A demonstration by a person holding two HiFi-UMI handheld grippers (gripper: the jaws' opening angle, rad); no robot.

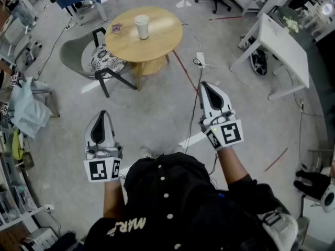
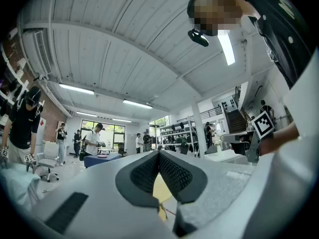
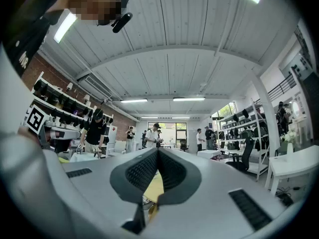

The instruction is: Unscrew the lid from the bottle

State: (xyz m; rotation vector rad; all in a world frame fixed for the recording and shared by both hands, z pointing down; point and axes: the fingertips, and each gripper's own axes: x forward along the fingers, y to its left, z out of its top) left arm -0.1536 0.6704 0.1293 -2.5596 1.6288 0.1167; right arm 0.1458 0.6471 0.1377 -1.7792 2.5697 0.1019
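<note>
A white bottle (image 1: 142, 26) with a lid stands upright on a round wooden table (image 1: 162, 41) at the far side of the floor in the head view. Both grippers hang in the air well short of the table, pointing toward it. My left gripper (image 1: 102, 114) is shut with nothing in it; its jaws meet at the tips in the left gripper view (image 2: 159, 153). My right gripper (image 1: 205, 86) is also shut and empty, its jaws pressed together in the right gripper view (image 3: 158, 151). A sliver of the yellowish table top shows below each pair of jaws. The bottle is hidden in both gripper views.
A grey chair (image 1: 78, 56) with a patterned cushion stands left of the table. A white desk (image 1: 282, 48) is at the right, and a power strip (image 1: 200, 59) with cables lies on the floor. Shelves line the left edge. Several people stand far back (image 2: 94, 141).
</note>
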